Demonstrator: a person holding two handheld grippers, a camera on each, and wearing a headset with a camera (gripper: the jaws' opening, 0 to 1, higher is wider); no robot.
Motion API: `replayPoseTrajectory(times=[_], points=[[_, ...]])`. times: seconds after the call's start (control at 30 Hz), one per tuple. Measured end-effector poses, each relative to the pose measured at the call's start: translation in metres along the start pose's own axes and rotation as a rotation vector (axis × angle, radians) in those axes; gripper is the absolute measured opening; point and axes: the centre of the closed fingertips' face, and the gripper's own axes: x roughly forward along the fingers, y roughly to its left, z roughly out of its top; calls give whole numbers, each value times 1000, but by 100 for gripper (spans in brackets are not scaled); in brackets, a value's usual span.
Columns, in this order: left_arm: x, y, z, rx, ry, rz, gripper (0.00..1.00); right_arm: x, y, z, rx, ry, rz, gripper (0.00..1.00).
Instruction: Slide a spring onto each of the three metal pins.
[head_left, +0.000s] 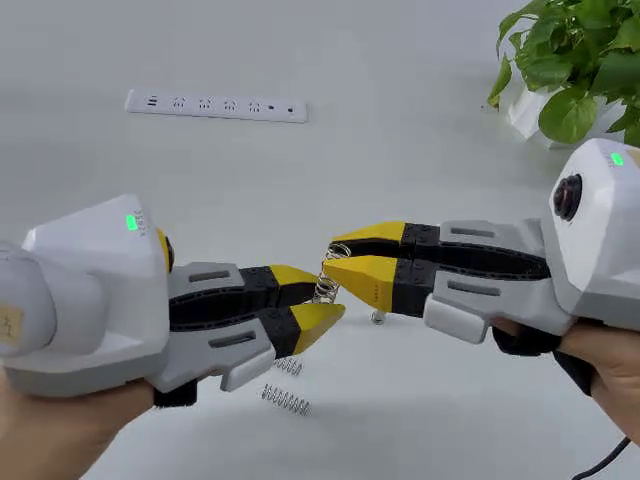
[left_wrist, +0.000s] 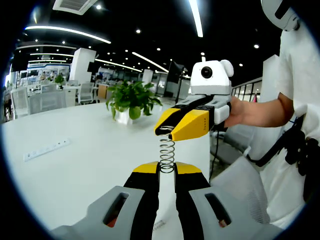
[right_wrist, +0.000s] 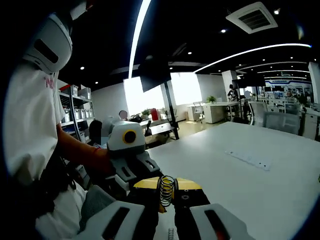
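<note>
A small steel spring hangs in the air between my two grippers, above the white table. My left gripper comes in from the lower left and is shut on the spring's lower end. The right gripper reaches in from the right and is shut on the upper end, whose coil sits between its yellow tips. Whether a pin runs inside the spring I cannot tell. A short metal pin stands on the table just below the right gripper. Two loose springs lie under the left gripper.
A white power strip lies at the far left of the table. A potted green plant stands at the far right corner. A person's hands hold both grippers at the near edge.
</note>
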Motion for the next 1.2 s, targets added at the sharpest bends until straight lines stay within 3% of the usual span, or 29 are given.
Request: replayPoseTrajectory(times=[0.67,0.8,0.87,1.0,1.2], points=[[-1,-1,1,45,-4,-12,7,-3,3,1,-30,32,4,7],[0,-2,2,49,-7,-14,7,-4,5,-2,-36,64,20,13],[0,-2,2,51,-7,-18,7,-6,3,-3,-65,101,26,18],[1,-5,0,71,2,-27,7,-16,5,0,-159,224,101,19],[3,-9,0,90,8,-41,7,-23,11,8,-337,451,265,22]])
